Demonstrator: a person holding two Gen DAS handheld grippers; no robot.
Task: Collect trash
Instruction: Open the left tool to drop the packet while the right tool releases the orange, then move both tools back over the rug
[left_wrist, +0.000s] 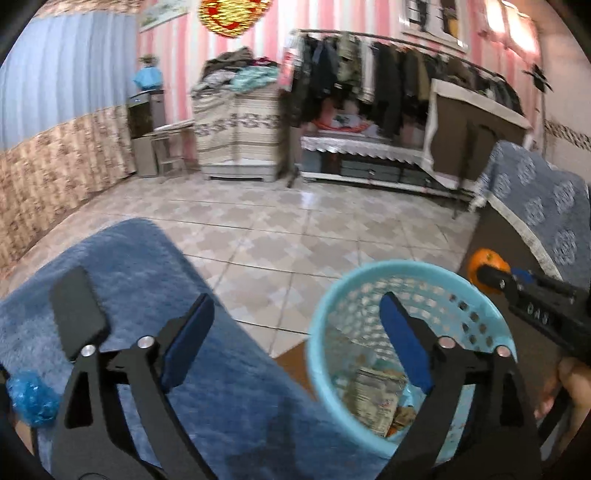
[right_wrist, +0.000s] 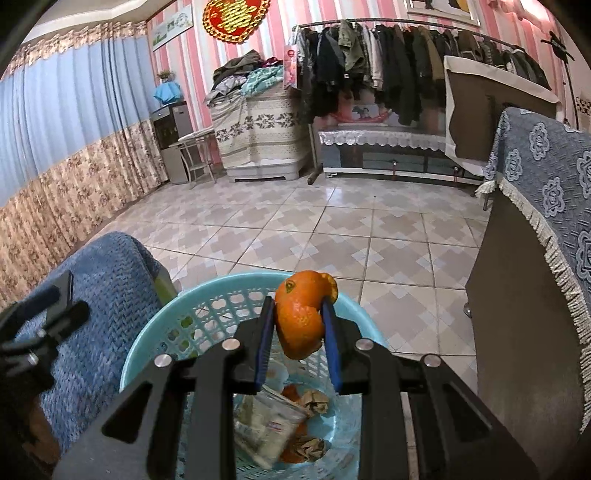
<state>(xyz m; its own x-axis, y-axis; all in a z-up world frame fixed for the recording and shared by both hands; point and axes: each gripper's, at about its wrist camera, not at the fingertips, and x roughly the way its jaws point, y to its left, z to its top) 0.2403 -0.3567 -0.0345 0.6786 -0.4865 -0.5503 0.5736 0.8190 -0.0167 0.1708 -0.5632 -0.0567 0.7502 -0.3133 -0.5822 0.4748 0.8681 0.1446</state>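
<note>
A teal plastic basket (left_wrist: 317, 332) (right_wrist: 147, 350) stands on the floor and holds a crumpled wrapper (right_wrist: 266, 421), brown paper wads and orange peel scraps. My right gripper (right_wrist: 300, 317) is shut on a curled piece of orange peel (right_wrist: 301, 325), held over the basket's far rim. In the left wrist view that gripper (left_wrist: 487, 277) and its peel (left_wrist: 485, 262) come in from the right. My left gripper (left_wrist: 299, 332) stands open wide, empty, with its right finger over the basket and its left finger over a blue knitted cover (left_wrist: 184, 369).
The blue knitted cover (right_wrist: 103, 295) drapes a seat left of the basket. A dark cabinet with a fringed blue cloth (right_wrist: 535, 229) stands close on the right. Tiled floor (right_wrist: 332, 229) stretches ahead to a clothes rack (right_wrist: 406, 55). Blue crinkled plastic (left_wrist: 29, 402) shows at the lower left edge.
</note>
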